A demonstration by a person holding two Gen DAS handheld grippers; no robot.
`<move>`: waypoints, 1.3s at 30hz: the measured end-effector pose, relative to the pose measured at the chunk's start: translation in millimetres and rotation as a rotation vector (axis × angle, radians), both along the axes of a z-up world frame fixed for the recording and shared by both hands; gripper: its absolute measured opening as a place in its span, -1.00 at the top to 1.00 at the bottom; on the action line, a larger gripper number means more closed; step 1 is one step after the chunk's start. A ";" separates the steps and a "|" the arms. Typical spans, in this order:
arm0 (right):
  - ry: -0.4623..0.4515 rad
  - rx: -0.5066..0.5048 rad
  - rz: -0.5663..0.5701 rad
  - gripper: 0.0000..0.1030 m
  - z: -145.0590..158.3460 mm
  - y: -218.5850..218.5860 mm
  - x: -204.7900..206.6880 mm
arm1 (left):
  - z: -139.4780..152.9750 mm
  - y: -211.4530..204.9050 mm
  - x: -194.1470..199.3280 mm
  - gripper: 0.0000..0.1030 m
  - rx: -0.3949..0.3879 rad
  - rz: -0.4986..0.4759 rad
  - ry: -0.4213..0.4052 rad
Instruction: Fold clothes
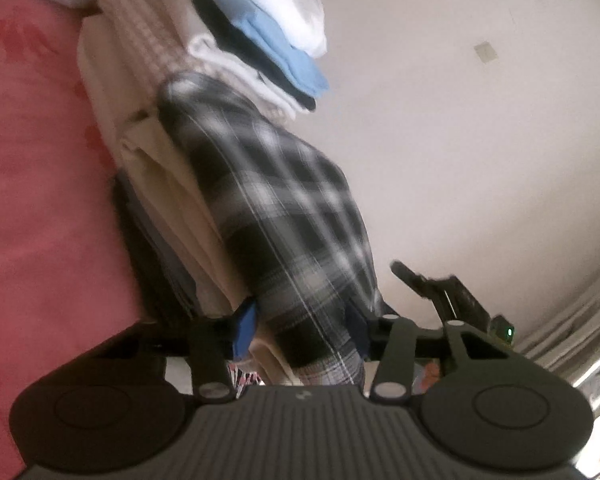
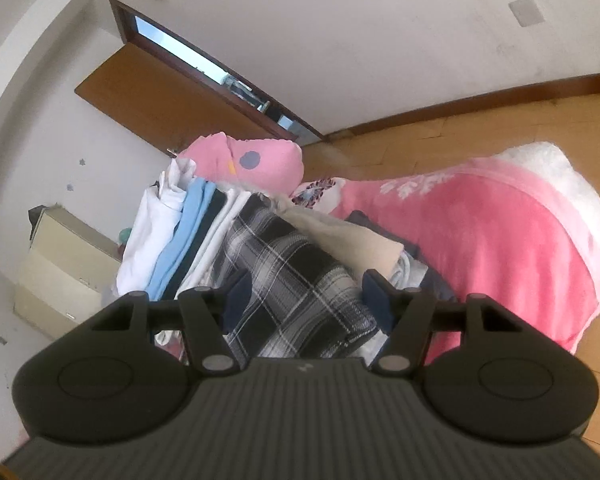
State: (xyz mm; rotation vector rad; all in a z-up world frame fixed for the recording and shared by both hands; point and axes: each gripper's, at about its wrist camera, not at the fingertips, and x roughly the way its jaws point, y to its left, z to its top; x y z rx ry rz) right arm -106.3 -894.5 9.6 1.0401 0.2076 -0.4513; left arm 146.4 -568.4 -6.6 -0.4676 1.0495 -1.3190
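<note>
**Both grippers at a folded plaid garment on the clothes pile.**

We see a black-and-white plaid woven garment (image 2: 296, 276), folded into a thick pad, lying on top of a pile of folded clothes (image 2: 188, 232) in white, sky-blue, navy and cream, on a bed with a pink fleece blanket (image 2: 500, 248). The left gripper (image 1: 304, 320) and right gripper (image 2: 306, 300) each stand with the jaws wide apart, straddling the plaid cloth; we cannot tell whether the pads press it. We judge folding of this piece done, or nearly so, and the pile largely built; whether loose clothes remain is out of view. The plaid looks soft and blurred in the left view; the cream piece (image 1: 140, 32) is ribbed.
</note>
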 end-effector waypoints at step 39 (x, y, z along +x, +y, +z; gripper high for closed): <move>0.228 -0.355 0.031 0.37 19.4 4.0 4.4 | 13.9 17.4 -1.4 -0.07 0.002 -0.049 -0.105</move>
